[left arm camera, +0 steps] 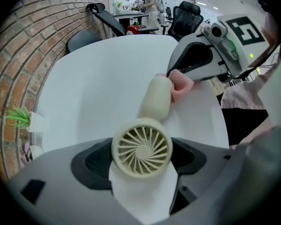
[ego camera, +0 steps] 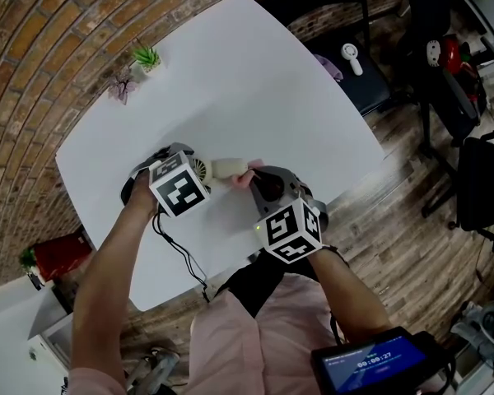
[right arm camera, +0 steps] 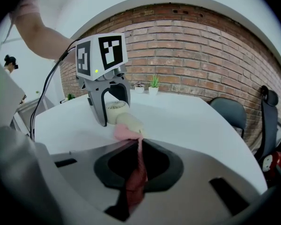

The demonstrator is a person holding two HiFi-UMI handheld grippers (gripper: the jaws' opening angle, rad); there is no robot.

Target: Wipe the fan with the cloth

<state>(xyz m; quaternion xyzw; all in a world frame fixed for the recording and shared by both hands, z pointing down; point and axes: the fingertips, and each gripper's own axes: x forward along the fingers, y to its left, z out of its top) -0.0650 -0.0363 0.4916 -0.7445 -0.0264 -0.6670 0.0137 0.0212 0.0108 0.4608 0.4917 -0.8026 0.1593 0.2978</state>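
A small cream hand-held fan (left arm camera: 141, 148) lies over the white table (ego camera: 255, 81), its round grille head between the jaws of my left gripper (left arm camera: 141, 165), which is shut on it. Its handle (left arm camera: 156, 97) points away toward my right gripper (left arm camera: 203, 62). In the head view the fan (ego camera: 222, 169) spans the gap between the left gripper (ego camera: 193, 171) and the right gripper (ego camera: 259, 179). The right gripper (right arm camera: 136, 149) is shut on a pink cloth (right arm camera: 136, 177), and the cloth's bunched end (right arm camera: 124, 133) rests against the end of the fan (right arm camera: 124, 118) handle.
A small potted green plant (ego camera: 146, 58) and a purple one (ego camera: 122, 86) stand at the table's far left edge by the brick wall. Black office chairs (ego camera: 354, 64) stand beyond the far right edge. A black cable (ego camera: 181, 253) trails across the table's near side.
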